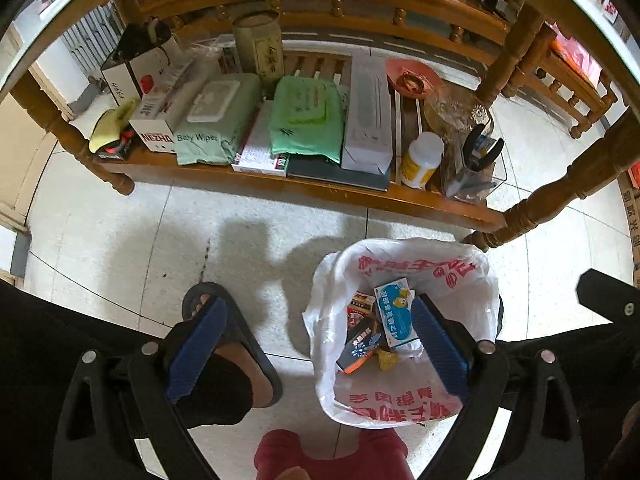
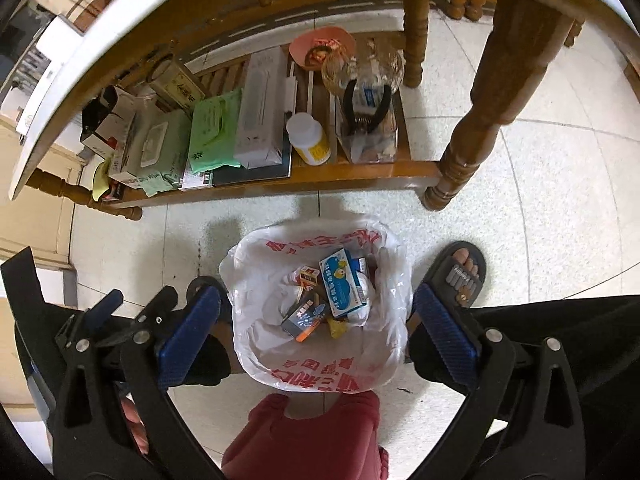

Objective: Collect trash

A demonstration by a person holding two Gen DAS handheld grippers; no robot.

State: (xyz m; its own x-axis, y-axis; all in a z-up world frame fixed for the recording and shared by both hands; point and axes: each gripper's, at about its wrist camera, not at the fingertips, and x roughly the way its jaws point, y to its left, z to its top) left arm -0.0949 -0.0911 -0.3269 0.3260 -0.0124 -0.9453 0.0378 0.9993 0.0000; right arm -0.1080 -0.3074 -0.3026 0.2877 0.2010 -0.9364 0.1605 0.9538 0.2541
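A bin lined with a white plastic bag (image 1: 400, 264) printed in red stands on the tiled floor. Inside lie a blue-and-white carton (image 1: 394, 312), a dark box with an orange edge (image 1: 358, 354), a red-and-white box (image 1: 360, 306) and a yellow wrapper (image 1: 386, 360). My left gripper (image 1: 318, 350) hangs open above the bin's left rim, nothing between its blue pads (image 1: 196, 352). My right gripper (image 2: 316, 338) is open and empty right over the bag (image 2: 256, 320), with the blue-and-white carton (image 2: 340, 284) below it.
A wooden table's low shelf (image 1: 280, 188) behind the bin holds wipe packs (image 1: 216, 120), boxes, a white bottle (image 1: 420, 158) and pliers (image 1: 482, 146). A table leg (image 2: 472, 152) stands to the right. Sandalled feet (image 2: 460, 276) flank the bin; red cloth (image 2: 304, 440) lies at the bottom.
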